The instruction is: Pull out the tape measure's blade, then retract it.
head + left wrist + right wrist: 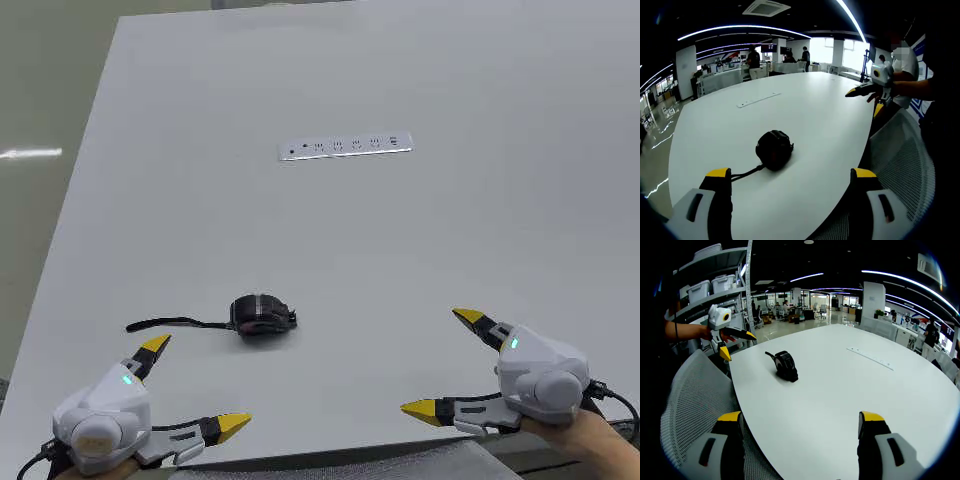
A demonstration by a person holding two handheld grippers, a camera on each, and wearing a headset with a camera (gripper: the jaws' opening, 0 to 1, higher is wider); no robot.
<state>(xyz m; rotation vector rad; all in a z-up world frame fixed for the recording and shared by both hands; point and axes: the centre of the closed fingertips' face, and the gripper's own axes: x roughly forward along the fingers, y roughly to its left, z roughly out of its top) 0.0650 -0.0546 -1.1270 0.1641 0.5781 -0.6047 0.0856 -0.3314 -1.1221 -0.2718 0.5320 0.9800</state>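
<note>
The left hand-held gripper and the right hand-held gripper are held over the near edge of the tabletop, jaws spread, nothing grasped. Just beyond, nearer the left one, the black tape measure is laid, blade not yet drawn. The first grasp is judged pending: the case must be pinned, the blade tip caught. Farther off a power strip is seen, then an open office.

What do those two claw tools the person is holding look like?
Both the left gripper and the right gripper have rounded white plastic bodies, each with a small green light on top. Two dark jaws stick out from each and end in pointed yellow tips. A black cable trails back from the right one. The person wears a white top.
</note>
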